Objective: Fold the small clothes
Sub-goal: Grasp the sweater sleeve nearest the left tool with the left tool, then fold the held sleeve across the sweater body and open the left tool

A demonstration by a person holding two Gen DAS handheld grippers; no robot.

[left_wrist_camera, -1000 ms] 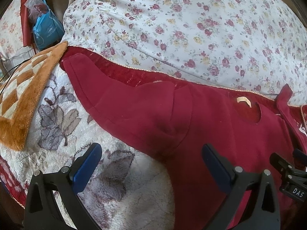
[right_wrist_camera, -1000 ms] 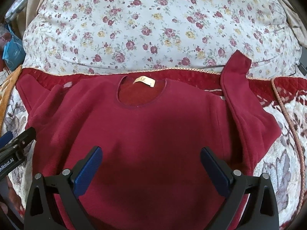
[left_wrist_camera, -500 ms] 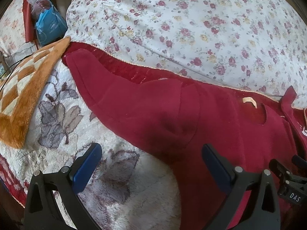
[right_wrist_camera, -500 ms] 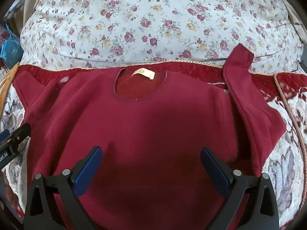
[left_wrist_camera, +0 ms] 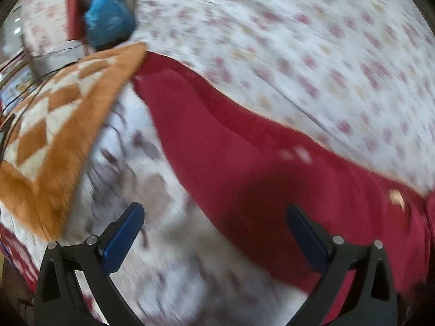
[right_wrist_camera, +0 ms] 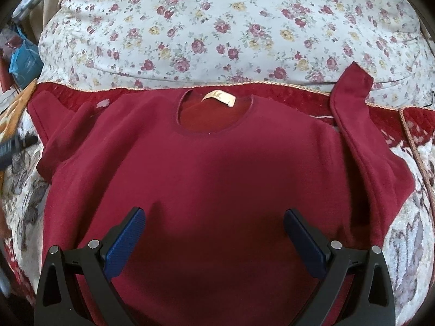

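A small dark red fleece top [right_wrist_camera: 212,179] lies flat on the bed, neck hole and tan label [right_wrist_camera: 218,97] facing away from me. Its right sleeve [right_wrist_camera: 359,125] angles up onto the flowered quilt; its left sleeve [right_wrist_camera: 51,125] spreads out to the left. My right gripper [right_wrist_camera: 213,225] hovers open over the chest of the top, nothing between its blue pads. In the blurred left wrist view the left sleeve [left_wrist_camera: 206,141] runs diagonally, and my left gripper [left_wrist_camera: 214,228] hangs open above the sleeve's lower edge and the blanket.
A white quilt with red flowers [right_wrist_camera: 231,32] bulges behind the top. A pale leaf-patterned blanket [left_wrist_camera: 163,258] with a red border covers the bed. An orange checked mat [left_wrist_camera: 54,125] and a blue bag [left_wrist_camera: 108,21] lie at the left.
The left gripper has swung left and forward along the left sleeve, blurring its view; the right gripper is out of that view now. The right gripper has edged slightly closer to the top.
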